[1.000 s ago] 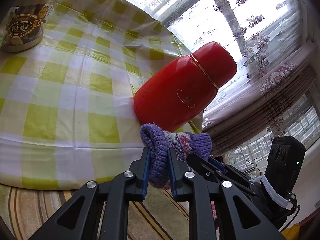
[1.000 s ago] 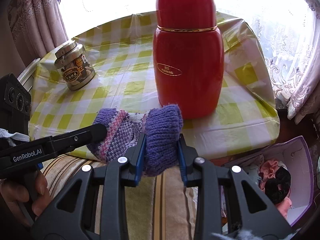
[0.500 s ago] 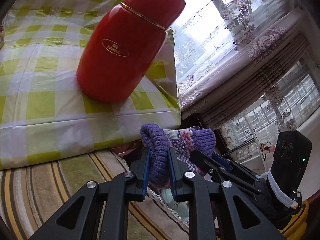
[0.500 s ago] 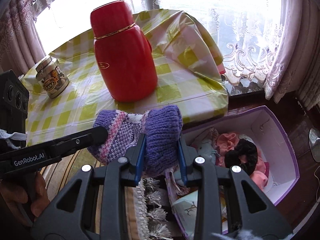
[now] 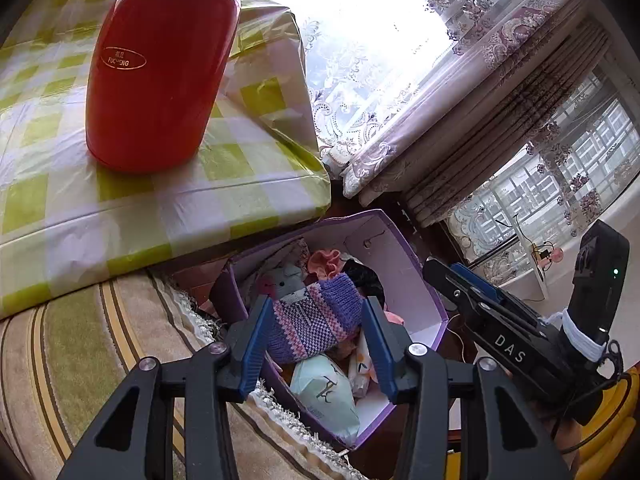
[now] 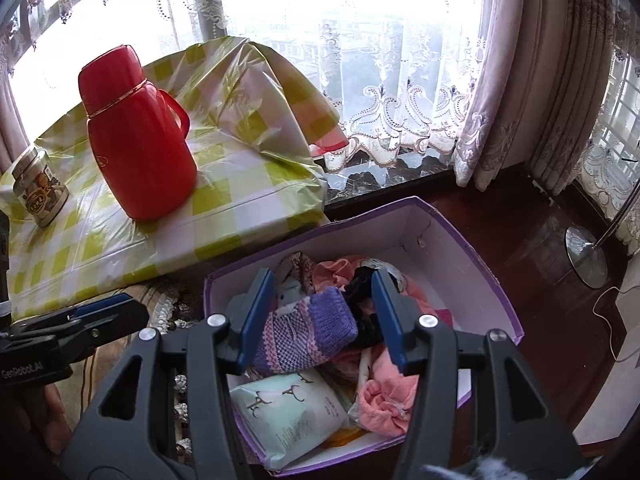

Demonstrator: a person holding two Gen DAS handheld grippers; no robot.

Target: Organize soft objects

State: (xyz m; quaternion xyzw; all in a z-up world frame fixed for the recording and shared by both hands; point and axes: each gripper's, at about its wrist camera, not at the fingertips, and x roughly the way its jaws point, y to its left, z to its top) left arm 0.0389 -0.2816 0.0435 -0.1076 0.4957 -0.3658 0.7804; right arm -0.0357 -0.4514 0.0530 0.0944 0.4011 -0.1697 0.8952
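Purple knitted sock (image 5: 316, 316) with pink and white stripes lies inside the purple cardboard box (image 5: 400, 276), on top of the other soft things there. Seen from the left wrist, it sits between the spread fingers of the left tool (image 5: 316, 344); the blue pads stand close to either end, and contact cannot be told. From the right wrist the same sock (image 6: 308, 330) lies between the wide-apart fingers of the right tool (image 6: 320, 320), its left end near the left pad, its right end clear of the right pad.

The sock is thick, ribbed wool, rolled into a soft bundle. Around it in the box (image 6: 472, 264) lie a pale green plastic packet (image 6: 288, 412), a pink terry cloth (image 6: 388, 392) and a black scrunchie (image 6: 360, 288). The box walls are white inside, stiff and straight, with open room at the far right corner.

Left of the box, the bench carries a yellow-and-white checked plastic cloth (image 6: 224, 208), a glossy red flask (image 6: 136, 148) and a small glass jar (image 6: 38, 188).
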